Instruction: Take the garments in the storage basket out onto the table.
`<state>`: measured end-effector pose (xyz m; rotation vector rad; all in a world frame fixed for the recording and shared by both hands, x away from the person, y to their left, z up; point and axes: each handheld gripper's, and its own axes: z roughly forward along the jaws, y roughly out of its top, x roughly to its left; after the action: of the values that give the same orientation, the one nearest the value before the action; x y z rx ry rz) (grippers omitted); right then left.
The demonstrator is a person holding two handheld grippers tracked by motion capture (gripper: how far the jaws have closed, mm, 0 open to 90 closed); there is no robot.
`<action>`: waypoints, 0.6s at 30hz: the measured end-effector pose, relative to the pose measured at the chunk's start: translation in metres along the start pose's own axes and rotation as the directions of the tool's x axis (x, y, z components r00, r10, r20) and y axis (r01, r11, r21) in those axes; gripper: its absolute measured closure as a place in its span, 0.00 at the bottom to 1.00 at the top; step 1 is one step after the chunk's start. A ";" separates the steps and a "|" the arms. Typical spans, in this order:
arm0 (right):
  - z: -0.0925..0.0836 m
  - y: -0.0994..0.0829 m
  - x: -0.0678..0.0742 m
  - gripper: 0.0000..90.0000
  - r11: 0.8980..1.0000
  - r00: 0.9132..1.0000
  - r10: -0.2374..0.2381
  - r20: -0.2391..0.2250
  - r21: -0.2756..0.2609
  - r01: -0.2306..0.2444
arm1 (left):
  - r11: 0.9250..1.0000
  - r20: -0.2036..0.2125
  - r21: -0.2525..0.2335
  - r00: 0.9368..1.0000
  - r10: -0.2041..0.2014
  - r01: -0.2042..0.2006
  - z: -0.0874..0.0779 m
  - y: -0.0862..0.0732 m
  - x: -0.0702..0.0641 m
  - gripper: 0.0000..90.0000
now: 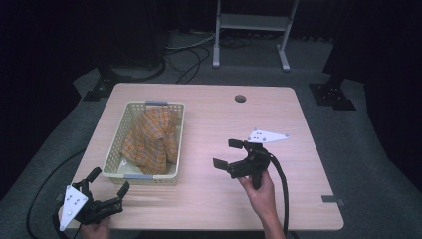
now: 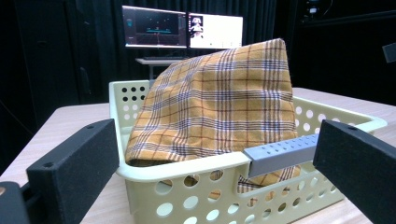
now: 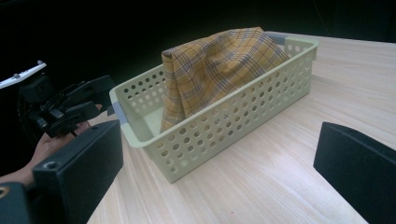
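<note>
Holding both grippers spread and empty, you have the left gripper [image 1: 106, 188] at the table's [image 1: 298, 149] near left corner, just before the basket [image 1: 114, 162] with the cloth [image 1: 152, 139]; the right gripper [image 1: 228, 153] hovers mid-table.

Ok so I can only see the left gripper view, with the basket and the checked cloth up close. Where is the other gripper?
Observer: The right gripper is over the table to the right of the basket, with its jaws wide open and nothing in them.
Operator: Is the cloth stuffed all the way along the basket?
Observer: No. From above, the cloth is heaped toward the far end, and the near left corner shows bare basket floor.
Operator: Is my gripper touching the basket?
Observer: No. The left gripper is at the table's near left corner, open, a little short of the basket's near wall.
</note>
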<state>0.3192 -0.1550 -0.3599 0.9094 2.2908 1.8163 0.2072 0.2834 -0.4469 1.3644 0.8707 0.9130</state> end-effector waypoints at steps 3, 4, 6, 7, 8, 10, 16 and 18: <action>0.006 0.003 0.002 0.01 1.000 1.000 -0.004 -0.009 0.006 0.004 | 1.000 0.000 -0.001 1.000 -0.001 0.001 0.000 0.000 0.000 0.00; 0.008 0.004 0.003 0.01 1.000 1.000 -0.008 -0.011 0.009 0.008 | 1.000 0.000 -0.001 1.000 -0.001 0.001 0.000 0.000 0.000 0.00; 0.012 0.006 0.005 0.01 1.000 1.000 -0.015 -0.013 0.014 0.015 | 1.000 0.000 -0.001 1.000 -0.001 0.001 0.000 0.000 0.000 0.00; 0.014 0.007 0.006 0.01 1.000 1.000 -0.014 -0.018 0.015 0.015 | 1.000 0.000 -0.001 1.000 -0.001 0.001 0.000 0.000 0.000 0.00; 0.015 0.008 0.007 0.01 1.000 1.000 -0.013 -0.021 0.017 0.014 | 1.000 0.000 -0.001 1.000 -0.001 0.001 0.000 0.000 0.000 0.00; 0.019 0.010 0.009 0.01 1.000 1.000 -0.015 -0.026 0.020 0.015 | 1.000 0.000 -0.001 1.000 -0.001 0.001 0.000 0.000 0.000 0.00; 0.028 0.012 0.011 0.01 0.999 0.999 -0.019 -0.041 0.027 0.020 | 1.000 0.000 -0.001 1.000 -0.002 0.002 0.000 0.000 0.000 0.00; 0.030 0.012 0.012 0.01 0.999 0.999 -0.019 -0.043 0.029 0.020 | 1.000 0.000 -0.001 1.000 -0.001 0.001 0.000 0.000 0.000 0.00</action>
<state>0.3267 -0.1218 -0.3543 0.8566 2.3499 1.8163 0.2072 0.2835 -0.4469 1.3631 0.8710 0.9124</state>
